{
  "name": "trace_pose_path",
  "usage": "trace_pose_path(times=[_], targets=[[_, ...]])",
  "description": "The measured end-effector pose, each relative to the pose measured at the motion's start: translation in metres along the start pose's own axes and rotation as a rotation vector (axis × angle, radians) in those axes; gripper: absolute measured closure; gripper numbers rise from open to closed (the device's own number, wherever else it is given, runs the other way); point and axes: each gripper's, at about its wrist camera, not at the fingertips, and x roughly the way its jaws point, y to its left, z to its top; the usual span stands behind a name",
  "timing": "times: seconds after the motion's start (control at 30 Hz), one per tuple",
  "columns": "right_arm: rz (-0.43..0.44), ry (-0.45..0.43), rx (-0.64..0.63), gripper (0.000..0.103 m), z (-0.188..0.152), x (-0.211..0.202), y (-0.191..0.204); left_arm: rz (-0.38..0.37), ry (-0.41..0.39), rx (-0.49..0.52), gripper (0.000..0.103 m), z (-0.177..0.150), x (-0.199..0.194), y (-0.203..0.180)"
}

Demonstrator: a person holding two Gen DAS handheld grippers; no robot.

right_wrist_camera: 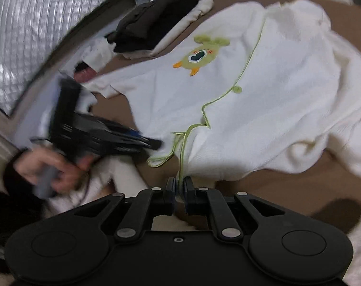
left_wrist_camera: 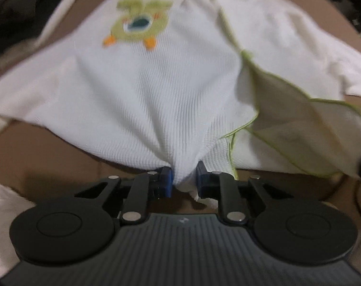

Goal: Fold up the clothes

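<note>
A folded pile of dark and cream clothes (right_wrist_camera: pixel 154 21) sits far back on the left side of the brown worktop (right_wrist_camera: pixel 275 186), next to a shiny silver quilted sheet (right_wrist_camera: pixel 32 31). In the right wrist view, a hand (right_wrist_camera: pixel 49 166) with a dark sleeve holds the left gripper (right_wrist_camera: pixel 156 143), which looks blurry and points at the near left part of the white top (right_wrist_camera: pixel 264 107). In the left wrist view, the left gripper (left_wrist_camera: pixel 184 178) has its blue-padded fingers (left_wrist_camera: pixel 167 181) squeezing a bunched bit of the white top (left_wrist_camera: pixel 156 90) at its near edge, and the cloth pulls up into folds toward them. The white top lies spread out over the middle of the worktop (left_wrist_camera: pixel 49 157), a bit crumpled. It has a green cartoon animal (left_wrist_camera: pixel 137 23) with orange feet on the front, and a thin green trim (left_wrist_camera: pixel 242 128) along its open edge. A flap of the top is turned back on the right, so its inside shows. In the right wrist view, the right gripper (right_wrist_camera: pixel 179 188) has its fingers (right_wrist_camera: pixel 188 186) pinched almost together on the green trim (right_wrist_camera: pixel 183 157) at the near edge of the top. More pale cloth (right_wrist_camera: pixel 113 178) lies near the hand.
</note>
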Motion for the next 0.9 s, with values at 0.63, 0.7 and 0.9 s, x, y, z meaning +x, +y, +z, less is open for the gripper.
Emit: trace_pose_path(times=[0.63, 0.7, 0.9], targets=[[-0.035, -0.027, -0.287, 0.064, -0.001, 0.01, 0.066, -0.226, 0.092, -0.252, 0.082, -0.01, -0.003, 0.049], [-0.06, 0.036, -0.287, 0.064, 0.007, 0.037, 0.066, -0.264, 0.088, -0.285, 0.082, -0.008, -0.006, 0.057], [-0.267, 0.147, -0.289, 0.058, 0.032, 0.106, 0.051, -0.352, 0.05, -0.337, 0.082, 0.001, -0.016, 0.071]])
